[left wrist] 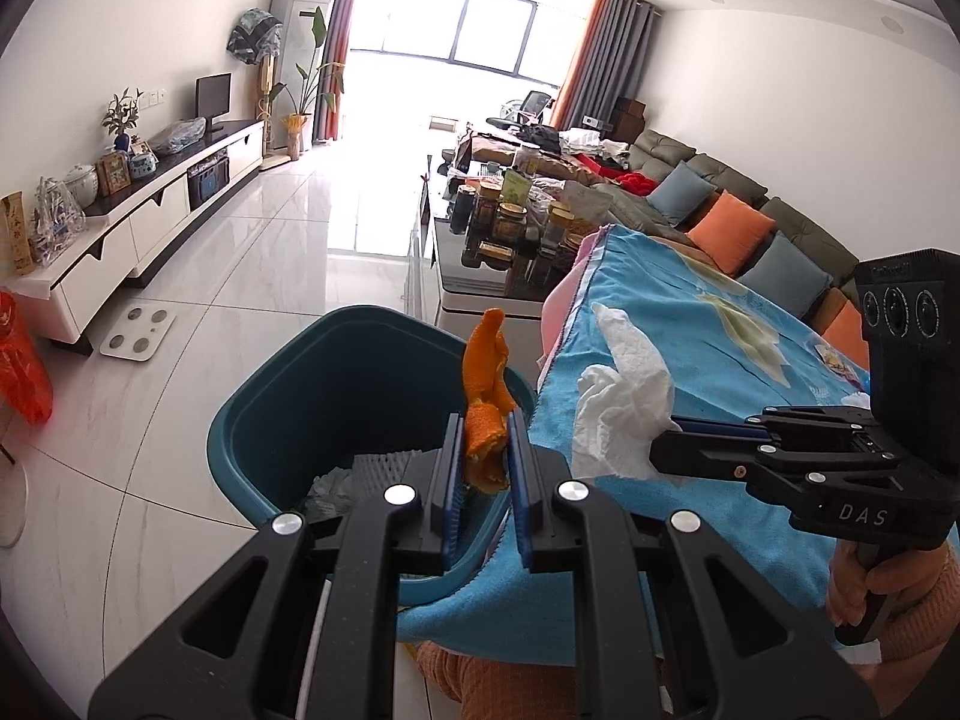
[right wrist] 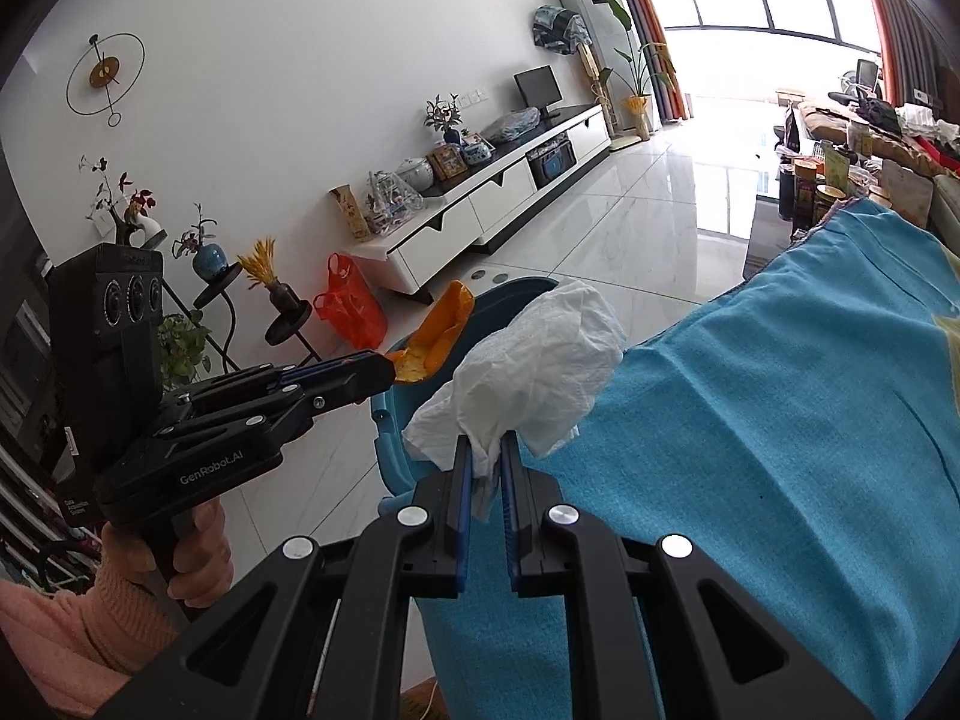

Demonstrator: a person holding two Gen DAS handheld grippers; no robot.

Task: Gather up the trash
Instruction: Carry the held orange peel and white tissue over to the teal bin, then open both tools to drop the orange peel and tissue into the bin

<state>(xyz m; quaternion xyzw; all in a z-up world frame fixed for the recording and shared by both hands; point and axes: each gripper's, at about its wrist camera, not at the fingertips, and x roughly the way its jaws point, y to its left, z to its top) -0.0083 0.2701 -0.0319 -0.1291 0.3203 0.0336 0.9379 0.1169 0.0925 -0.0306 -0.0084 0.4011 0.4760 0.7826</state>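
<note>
My left gripper is shut on an orange peel, which it holds above the right rim of a teal waste bin. The peel and left gripper also show in the right wrist view, over the bin. Crumpled white tissue sticks up from my right gripper, shut on it above the edge of the blue cloth, beside the bin. In the left wrist view that right gripper carries the tissue over the cloth. White scraps lie inside the bin.
The bin stands on white floor tiles against the cloth-covered table. Beyond are a glass table with jars, a sofa with cushions, a white TV cabinet, a scale and a red plastic bag. A person's hand grips the left handle.
</note>
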